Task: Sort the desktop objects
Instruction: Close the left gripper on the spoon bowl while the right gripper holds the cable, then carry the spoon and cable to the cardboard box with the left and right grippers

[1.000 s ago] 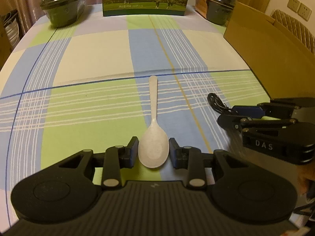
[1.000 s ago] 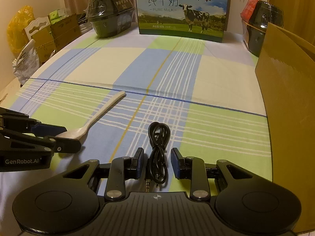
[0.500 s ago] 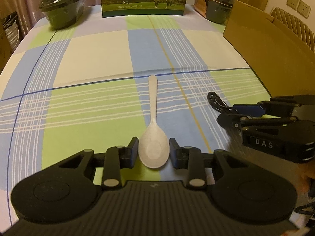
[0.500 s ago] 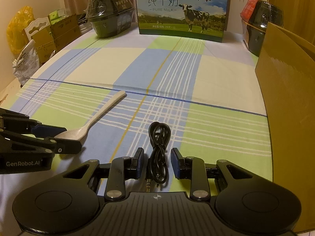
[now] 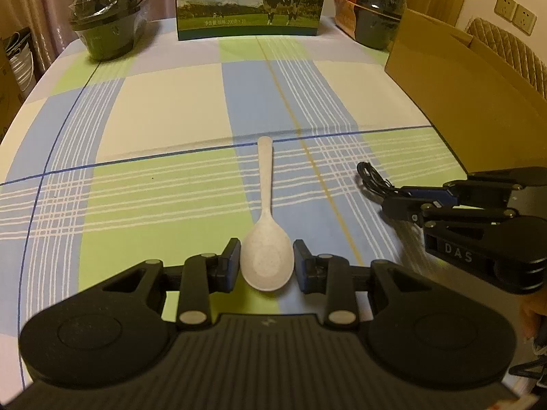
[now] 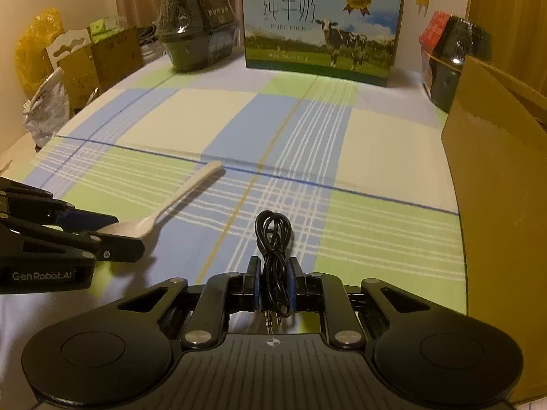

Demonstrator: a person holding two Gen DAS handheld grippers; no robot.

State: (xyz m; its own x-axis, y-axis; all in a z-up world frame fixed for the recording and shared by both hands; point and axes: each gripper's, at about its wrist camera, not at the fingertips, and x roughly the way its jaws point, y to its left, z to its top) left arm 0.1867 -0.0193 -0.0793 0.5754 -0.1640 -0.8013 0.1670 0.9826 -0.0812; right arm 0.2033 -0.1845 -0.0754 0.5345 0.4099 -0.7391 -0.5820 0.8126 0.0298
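Note:
A pale speckled spoon [image 5: 265, 177] lies on the checked tablecloth with its handle pointing away. My left gripper [image 5: 266, 259] is shut on its bowl, one pad on each side. From the right wrist view the same spoon [image 6: 177, 198] runs out of the left gripper [image 6: 126, 239]. A coiled black audio cable [image 6: 273, 232] lies on the cloth. The jaws of my right gripper [image 6: 273, 275] are closing on it, the blue pads pressing its lower loops, with the plugs showing behind them. In the left wrist view the cable [image 5: 371, 176] sticks out past the right gripper [image 5: 393, 200].
A milk carton box [image 6: 321, 27] stands at the table's far edge, between two wrapped dark bowls [image 6: 195, 37] [image 6: 454, 61]. An open cardboard box [image 6: 502, 205] walls off the right side. Boxes and bags [image 6: 51, 78] sit off the table's left edge.
The right gripper's jaws have closed in from either side of the cable until the pads press it. The left gripper still holds the spoon's bowl in the same place.

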